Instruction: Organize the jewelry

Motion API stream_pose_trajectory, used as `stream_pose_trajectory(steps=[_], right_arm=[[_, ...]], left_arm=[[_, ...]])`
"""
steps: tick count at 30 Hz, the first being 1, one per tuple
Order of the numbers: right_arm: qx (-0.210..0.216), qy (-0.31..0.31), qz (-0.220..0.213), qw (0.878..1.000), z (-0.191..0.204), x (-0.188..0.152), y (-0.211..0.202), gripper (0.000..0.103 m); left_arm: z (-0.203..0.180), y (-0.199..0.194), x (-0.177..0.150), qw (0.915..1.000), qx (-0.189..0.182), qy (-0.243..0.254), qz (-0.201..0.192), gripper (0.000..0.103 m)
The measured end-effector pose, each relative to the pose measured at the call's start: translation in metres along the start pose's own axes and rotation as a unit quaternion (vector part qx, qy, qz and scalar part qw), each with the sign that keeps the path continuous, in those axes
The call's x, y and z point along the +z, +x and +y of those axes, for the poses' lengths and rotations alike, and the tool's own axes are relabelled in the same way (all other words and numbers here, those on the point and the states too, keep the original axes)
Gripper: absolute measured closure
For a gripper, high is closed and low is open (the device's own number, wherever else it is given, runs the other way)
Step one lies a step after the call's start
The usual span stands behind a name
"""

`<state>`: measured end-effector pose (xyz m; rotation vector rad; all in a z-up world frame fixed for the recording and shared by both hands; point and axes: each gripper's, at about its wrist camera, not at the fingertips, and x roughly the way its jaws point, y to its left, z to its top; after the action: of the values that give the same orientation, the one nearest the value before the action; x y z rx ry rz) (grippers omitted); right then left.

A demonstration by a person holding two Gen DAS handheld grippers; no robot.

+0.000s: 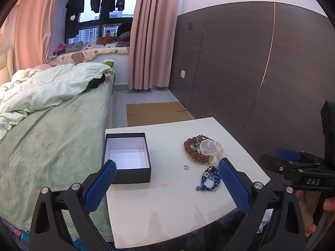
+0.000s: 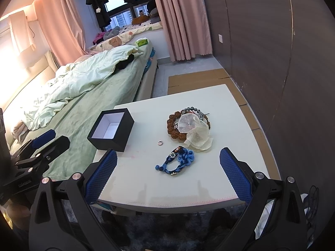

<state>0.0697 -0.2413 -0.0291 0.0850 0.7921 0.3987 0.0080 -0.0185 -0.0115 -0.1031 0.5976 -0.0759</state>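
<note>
A bedroom, w/ an unmade bed (image 2: 88,79) and pink curtains (image 1: 150,37) behind: a small white table (image 2: 167,188) holds the whole job. A black box (image 2: 111,129) w/ white lining sits open and empty, ahead and to the left of the right gripper (image 2: 168,171), whose blue-padded jaws stand wide apart w/ nothing between them. The left gripper (image 1: 167,179) is likewise spread open and empty, the box just beyond its left finger.

Nothing appears sorted yet. All the jewelry lies loose on the tabletop: a blue knotted bracelet (image 2: 178,163) directly ahead of the right gripper, a small silver ring (image 2: 160,142) just beyond it, and farther off a pile of a brown bead bracelet (image 2: 173,127), a grey bead strand (image 2: 191,110) and a sheer pouch (image 2: 194,133) lying on top. Every piece is left to move, by the look of it.

The right wrist view shows the blue bracelet whole; in the left wrist view that gripper's right finger covers part of it. Only the left wrist view catches a person's hand (image 1: 326,204) on the right gripper's handle.
</note>
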Motion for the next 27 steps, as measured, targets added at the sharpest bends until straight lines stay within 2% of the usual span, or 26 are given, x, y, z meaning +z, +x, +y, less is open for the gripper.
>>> stream_pose_trajectory(steps=[10,14,17,27], right_arm=[[-0.010,0.006,0.008,1.000,-0.007,0.008,0.014,0.005],[-0.015,0.010,0.014,1.000,-0.010,0.012,0.020,0.005],[-0.022,0.013,0.020,0.999,-0.014,0.016,0.027,0.005],[-0.050,0.068,0.066,0.994,-0.049,0.022,0.061,0.005]], left_arm=[[-0.004,0.021,0.002,0.9998,-0.019,0.000,0.010,0.008],[0.000,0.041,0.002,0.9991,-0.032,-0.011,0.027,0.009],[0.001,0.055,0.004,0.9980,-0.047,-0.020,0.039,0.013],[-0.018,0.104,-0.008,0.9904,-0.089,-0.015,0.105,0.041]])
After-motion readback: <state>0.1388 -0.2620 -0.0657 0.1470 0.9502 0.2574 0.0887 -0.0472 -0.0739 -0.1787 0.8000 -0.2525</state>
